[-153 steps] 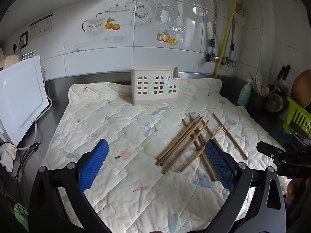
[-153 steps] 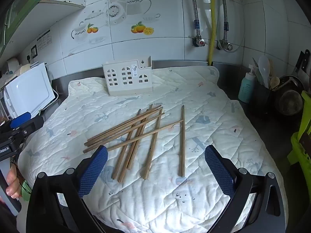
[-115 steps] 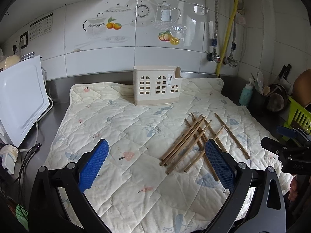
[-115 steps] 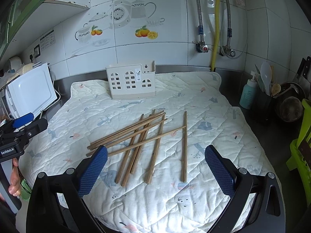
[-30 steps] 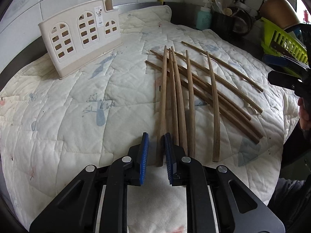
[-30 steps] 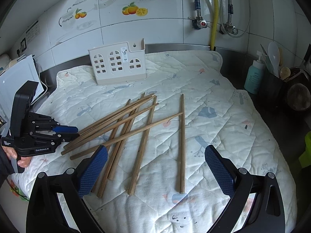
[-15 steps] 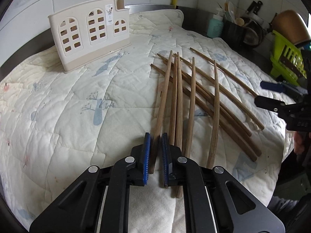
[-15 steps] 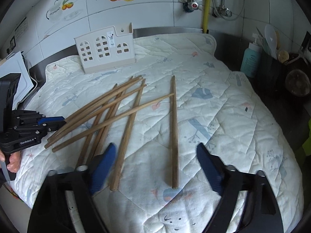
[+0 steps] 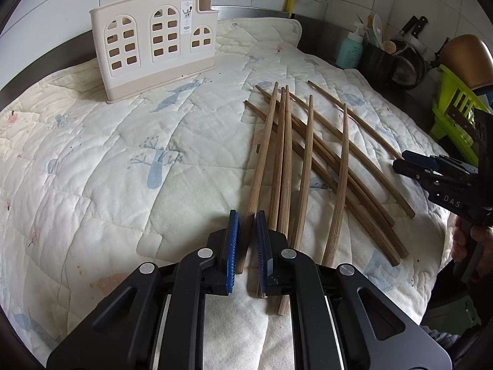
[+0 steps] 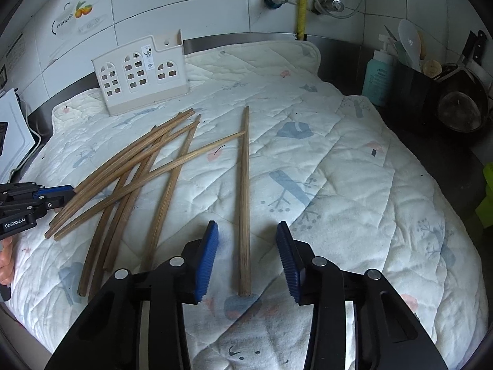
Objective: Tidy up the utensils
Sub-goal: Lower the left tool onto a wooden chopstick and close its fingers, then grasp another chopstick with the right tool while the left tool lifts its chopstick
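Several wooden chopsticks (image 9: 308,154) lie fanned on a quilted cloth (image 9: 107,160). My left gripper (image 9: 246,234) is shut on the near end of the leftmost chopstick (image 9: 262,154); it also shows at the left in the right wrist view (image 10: 66,191). A single chopstick (image 10: 244,191) lies apart to the right. My right gripper (image 10: 246,246) is open, its pads on either side of that chopstick's near end without touching it. A cream utensil holder (image 9: 154,43) with arched cut-outs stands upright at the back of the cloth, also in the right wrist view (image 10: 140,72).
A teal soap bottle (image 10: 377,77), a black utensil pot (image 10: 413,92) and a dark pan (image 10: 462,104) stand at the right of the steel counter. A green rack (image 9: 456,114) is at the far right. A white board (image 10: 12,129) leans at the left. Tiled wall behind.
My left gripper has closed on the leftmost chopstick and lifted its end slightly. My right gripper has dropped toward the single chopstick and its jaws have narrowed around it.
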Action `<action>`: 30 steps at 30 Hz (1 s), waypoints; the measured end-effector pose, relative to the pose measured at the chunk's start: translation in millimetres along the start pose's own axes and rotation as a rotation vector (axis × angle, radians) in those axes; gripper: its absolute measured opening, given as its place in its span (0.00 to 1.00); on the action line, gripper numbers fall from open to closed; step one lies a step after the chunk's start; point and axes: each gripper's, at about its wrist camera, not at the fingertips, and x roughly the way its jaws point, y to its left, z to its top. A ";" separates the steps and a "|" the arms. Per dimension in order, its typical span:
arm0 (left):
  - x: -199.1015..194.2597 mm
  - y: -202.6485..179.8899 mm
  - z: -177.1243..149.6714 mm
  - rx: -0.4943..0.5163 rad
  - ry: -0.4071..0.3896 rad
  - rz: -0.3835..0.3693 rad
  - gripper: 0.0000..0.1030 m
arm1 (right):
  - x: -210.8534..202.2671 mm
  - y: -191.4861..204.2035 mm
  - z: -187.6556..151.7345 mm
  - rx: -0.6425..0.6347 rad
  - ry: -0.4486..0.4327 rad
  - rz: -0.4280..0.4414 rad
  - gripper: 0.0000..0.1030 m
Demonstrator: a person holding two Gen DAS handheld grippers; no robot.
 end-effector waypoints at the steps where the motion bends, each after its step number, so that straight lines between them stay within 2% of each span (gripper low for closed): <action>1: 0.2 -0.3 0.1 -0.003 0.000 0.002 0.10 | 0.2 0.9 -0.5 -0.006 -0.005 -0.008 0.26; 5: 0.0 0.2 0.0 -0.004 -0.002 0.005 0.10 | -0.6 3.3 -2.2 -0.020 -0.022 -0.028 0.17; 6: 0.1 -0.4 0.0 0.000 -0.003 0.009 0.10 | -1.0 2.4 -1.9 -0.013 -0.022 -0.015 0.08; 7: 0.1 -1.3 0.1 0.005 -0.003 0.014 0.10 | -1.7 1.5 -1.6 0.000 -0.022 0.001 0.06; 17: -10.5 -8.3 -3.9 0.010 -0.035 0.033 0.05 | -36.4 -4.3 10.0 0.001 -0.109 -0.005 0.06; 24: -46.1 -9.9 -6.1 -0.045 -0.140 0.068 0.05 | -72.5 -2.9 32.5 -0.025 -0.209 0.018 0.06; 26: -60.3 -10.7 -6.0 -0.062 -0.188 0.082 0.05 | -78.4 -1.7 41.4 -0.036 -0.228 0.034 0.06; 30: -73.9 -10.0 -1.8 -0.102 -0.227 0.073 0.05 | -84.4 -0.2 61.7 -0.060 -0.245 0.074 0.06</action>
